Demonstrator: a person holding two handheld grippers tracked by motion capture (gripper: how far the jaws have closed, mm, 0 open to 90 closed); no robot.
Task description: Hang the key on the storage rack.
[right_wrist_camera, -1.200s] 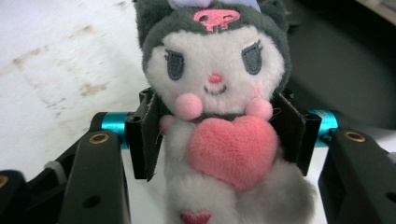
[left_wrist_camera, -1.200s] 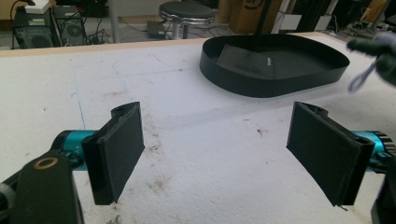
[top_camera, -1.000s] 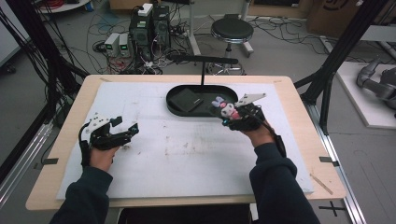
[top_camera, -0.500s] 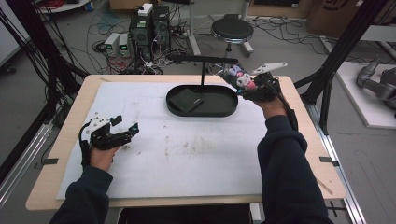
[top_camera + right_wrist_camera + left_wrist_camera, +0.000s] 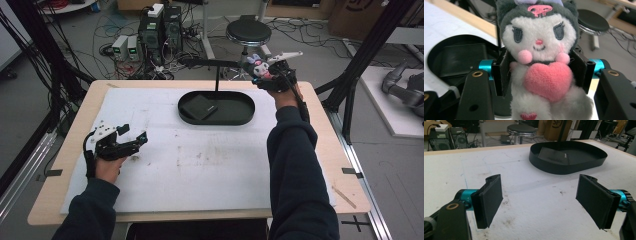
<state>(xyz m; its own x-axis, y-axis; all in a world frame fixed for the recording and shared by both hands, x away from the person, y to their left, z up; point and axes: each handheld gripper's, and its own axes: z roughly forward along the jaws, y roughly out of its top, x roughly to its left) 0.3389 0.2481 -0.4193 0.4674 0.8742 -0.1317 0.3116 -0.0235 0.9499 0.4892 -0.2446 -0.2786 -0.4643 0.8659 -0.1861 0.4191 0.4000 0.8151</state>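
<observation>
A small plush toy (image 5: 537,50) with a white face, grey hood and pink heart is clamped between the jaws of my right gripper (image 5: 263,70). That gripper hangs raised beyond the far right end of the black oval tray (image 5: 240,117), close to the tip of a black stand arm (image 5: 212,63). In the high view the plush toy (image 5: 258,66) shows as a pale and pink bundle. A flat black pouch (image 5: 198,106) lies in the tray's left half. My left gripper (image 5: 138,141) rests open on the white mat (image 5: 210,165) at the left; between its pads (image 5: 490,197) is bare mat.
The black oval tray (image 5: 549,166) sits at the far middle of the table. A thin stand post (image 5: 216,80) rises behind it. Beyond the table's far edge are a round stool (image 5: 248,32), computer boxes (image 5: 160,25) and floor cables. Black frame posts flank both sides.
My right gripper, with the plush toy in it, has risen from the tray's right end and moved away toward the far right edge of the table. The left gripper has stayed put.
</observation>
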